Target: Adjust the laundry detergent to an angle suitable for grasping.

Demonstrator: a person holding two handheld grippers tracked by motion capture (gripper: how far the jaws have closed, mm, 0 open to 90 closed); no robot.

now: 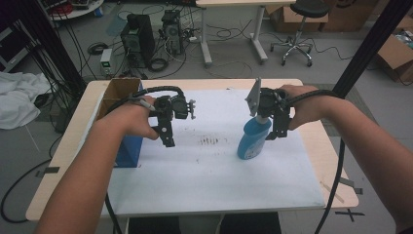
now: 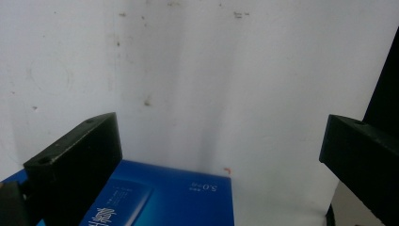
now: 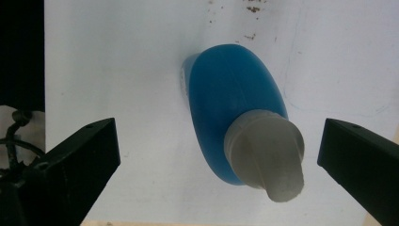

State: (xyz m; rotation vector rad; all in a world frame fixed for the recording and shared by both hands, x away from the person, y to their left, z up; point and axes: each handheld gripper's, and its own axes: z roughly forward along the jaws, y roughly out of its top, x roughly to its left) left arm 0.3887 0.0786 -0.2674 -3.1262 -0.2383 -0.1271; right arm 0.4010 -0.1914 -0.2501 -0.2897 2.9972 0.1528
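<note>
The blue bottle (image 1: 253,138) with a grey cap (image 3: 266,155) is standing upright on the white sheet (image 1: 209,170) covering the counter (image 1: 336,161), right of centre. The right tongs (image 1: 274,127) are hovering directly over it, jaws spread wide on either side of the cap, touching nothing. The left tongs (image 1: 168,132) are hanging wide open and empty, just beside a blue box (image 2: 164,197) at the sheet's left edge.
</note>
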